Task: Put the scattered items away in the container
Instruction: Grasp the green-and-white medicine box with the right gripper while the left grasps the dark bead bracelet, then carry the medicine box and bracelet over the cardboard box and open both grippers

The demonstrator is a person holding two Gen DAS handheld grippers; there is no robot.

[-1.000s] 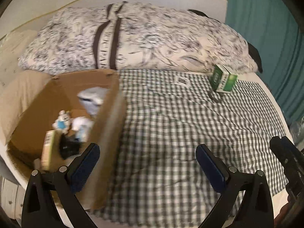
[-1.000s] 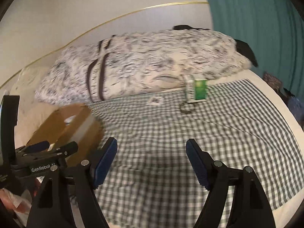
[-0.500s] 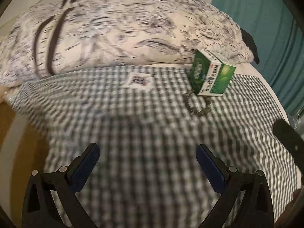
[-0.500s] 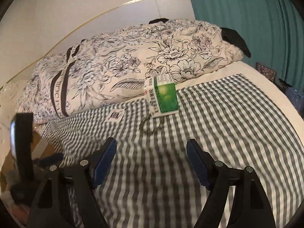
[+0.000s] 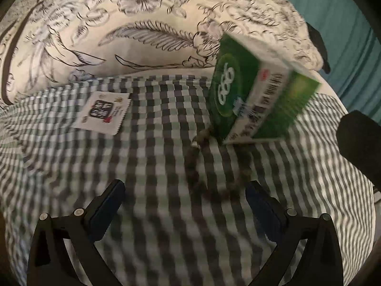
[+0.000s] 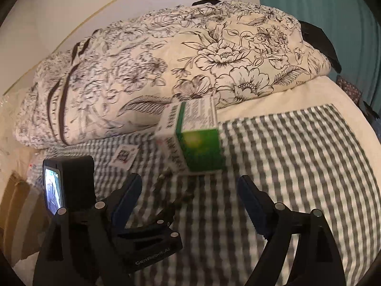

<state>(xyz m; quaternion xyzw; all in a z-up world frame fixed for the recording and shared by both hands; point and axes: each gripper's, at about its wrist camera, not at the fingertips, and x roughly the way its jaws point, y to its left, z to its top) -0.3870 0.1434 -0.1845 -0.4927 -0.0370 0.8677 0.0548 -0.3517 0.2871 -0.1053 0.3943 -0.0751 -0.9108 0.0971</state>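
Observation:
A green and white box lies on the checked bedsheet, against the floral pillow. It also shows in the right wrist view. A dark beaded bracelet lies just in front of the box, between my left gripper's fingers and slightly ahead of them. A small white sachet lies to the left; it also shows in the right wrist view. My left gripper is open and empty. My right gripper is open and empty, close before the box. The cardboard container shows only as a brown edge.
A large floral pillow runs along the back of the bed. A teal curtain hangs at the right. The left gripper's body sits close on the left in the right wrist view. A dark item lies behind the pillow.
Both grippers have moved forward and right, away from the cardboard box toward the green box and bracelet, which now appear much larger. Both stay open.

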